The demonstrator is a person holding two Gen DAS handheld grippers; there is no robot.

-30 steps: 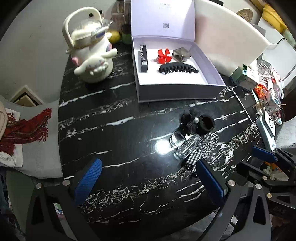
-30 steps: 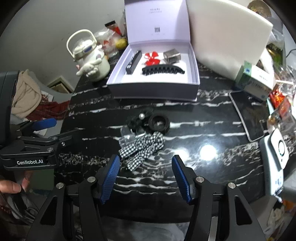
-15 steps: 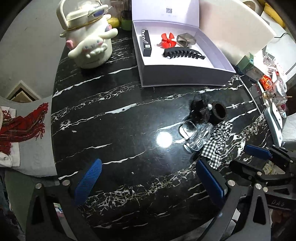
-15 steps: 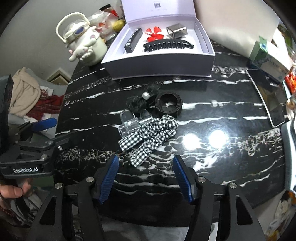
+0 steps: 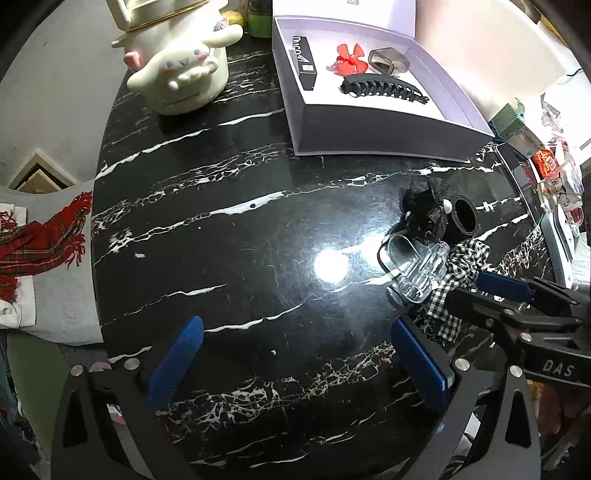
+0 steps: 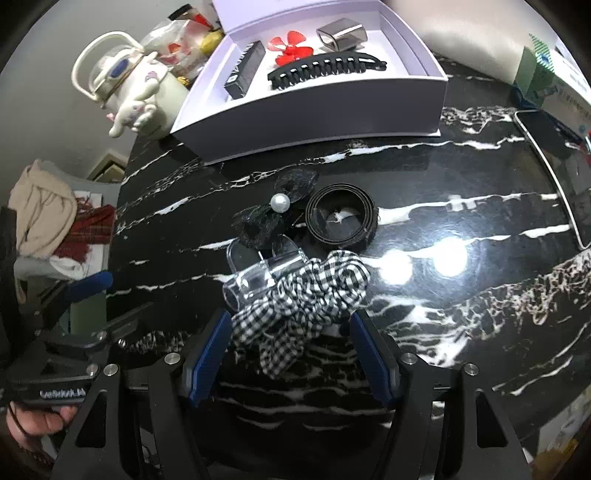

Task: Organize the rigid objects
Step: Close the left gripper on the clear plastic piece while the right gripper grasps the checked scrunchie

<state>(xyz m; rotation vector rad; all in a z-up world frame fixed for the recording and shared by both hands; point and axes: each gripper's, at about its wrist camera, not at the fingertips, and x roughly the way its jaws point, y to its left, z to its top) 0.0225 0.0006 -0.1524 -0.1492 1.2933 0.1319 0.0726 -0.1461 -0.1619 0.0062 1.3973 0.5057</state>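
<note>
I point both my tongs steeply down at the black table (image 5: 229, 236).

My right tongs (image 6: 290, 349) are opening. The blue pads (image 6: 207, 354) stand on each side of the checked cloth bow (image 6: 295, 306), but they do not press it, so I hold nothing. Seen from my left side, these tongs (image 5: 506, 291) hang over the bow's (image 5: 454, 280) far side.

My left tongs (image 5: 295, 362) are wide open. Only bare table is between the pads. Down in the corner of the right view I see my left hand (image 6: 40, 419) gripping their handle.

Just past the bow, touching it, lies a clear plastic clip (image 6: 258, 273). Behind the clip is a black lace bow with a pearl (image 6: 275, 210), and right beside that is a black ring (image 6: 341, 219).

Farther on sits the open white box (image 6: 310, 110). Inside are a black claw clip (image 6: 325, 68), a red flower clip (image 6: 290, 46), a grey square clip (image 6: 341, 33) and a small black stick box (image 6: 243, 70).

Far off to the left of the box stands a white puppy kettle (image 5: 181, 70).
</note>
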